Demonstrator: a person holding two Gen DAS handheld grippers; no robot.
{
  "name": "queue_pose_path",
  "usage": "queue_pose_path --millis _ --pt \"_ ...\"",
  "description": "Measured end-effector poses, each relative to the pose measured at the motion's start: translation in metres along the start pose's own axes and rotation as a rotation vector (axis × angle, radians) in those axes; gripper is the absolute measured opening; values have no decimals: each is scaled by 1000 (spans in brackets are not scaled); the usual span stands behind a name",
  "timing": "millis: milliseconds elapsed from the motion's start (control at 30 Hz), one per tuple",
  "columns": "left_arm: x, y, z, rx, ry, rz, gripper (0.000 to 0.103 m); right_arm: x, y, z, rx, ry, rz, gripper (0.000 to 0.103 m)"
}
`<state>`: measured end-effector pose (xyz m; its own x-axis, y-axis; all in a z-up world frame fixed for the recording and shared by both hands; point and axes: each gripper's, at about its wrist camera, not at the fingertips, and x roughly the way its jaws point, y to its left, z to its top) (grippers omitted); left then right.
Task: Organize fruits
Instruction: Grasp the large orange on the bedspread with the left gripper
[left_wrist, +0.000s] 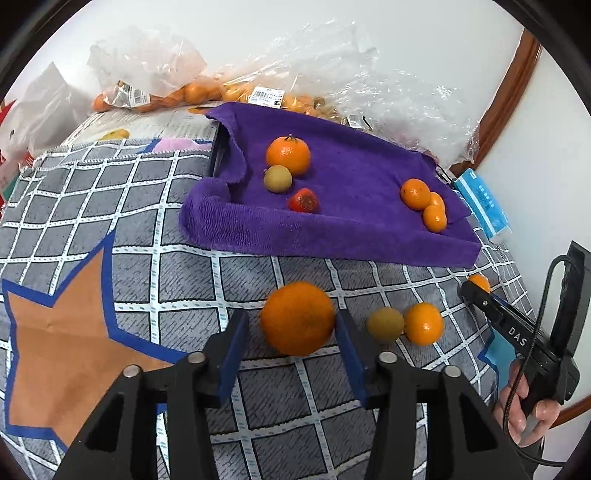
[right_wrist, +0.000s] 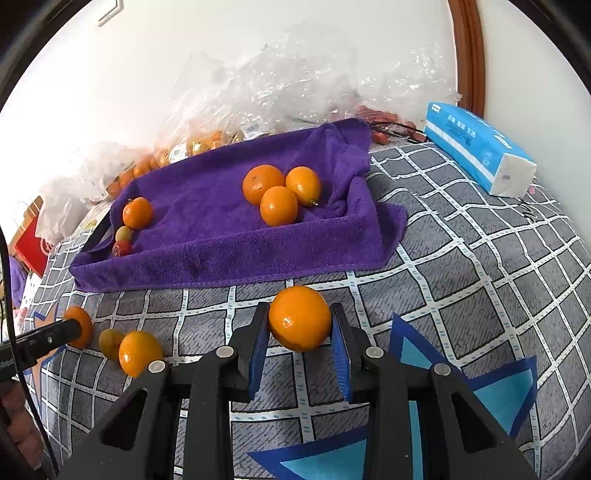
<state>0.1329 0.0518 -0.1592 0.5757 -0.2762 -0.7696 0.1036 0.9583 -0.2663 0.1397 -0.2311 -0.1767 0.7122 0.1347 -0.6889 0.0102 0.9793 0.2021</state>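
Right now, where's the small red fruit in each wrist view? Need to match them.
Left wrist view: the red fruit sits just above centre, on the purple towel near its front fold.
Right wrist view: the red fruit sits mid-left, in the purple towel's left corner.
Shared landmark: the greenish fruit right beside it on the towel.

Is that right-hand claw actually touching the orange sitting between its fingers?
Touching. In the right wrist view, the right gripper has both blue pads pressed against the sides of the orange, with no gap visible on either side.
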Motion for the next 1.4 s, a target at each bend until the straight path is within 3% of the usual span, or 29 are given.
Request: queue_pose_path --millis 200,400,667,900,1067,1167,1400 --pt "11 -8 -2 59 -70 45 45 0 -3 0 16 -2 -2 32" --pt "16 -12 3 77 -72 78 41 2 -3 1 16 10 -8 32" --pt "14 -4 3 39 -80 26 41 4 0 1 7 11 -11 32" --pt "16 -7 3 72 -70 57 42 0 10 -1 -50 2 3 32" --pt "12 -4 2 48 -75 20 39 -1 8 0 -39 0 13 32" --pt "7 0 0 26 -88 -23 39 -1 9 0 -43 0 25 32" --pt "-4 -4 -3 40 -150 -22 39 -5 6 -1 -31 -17 37 32"
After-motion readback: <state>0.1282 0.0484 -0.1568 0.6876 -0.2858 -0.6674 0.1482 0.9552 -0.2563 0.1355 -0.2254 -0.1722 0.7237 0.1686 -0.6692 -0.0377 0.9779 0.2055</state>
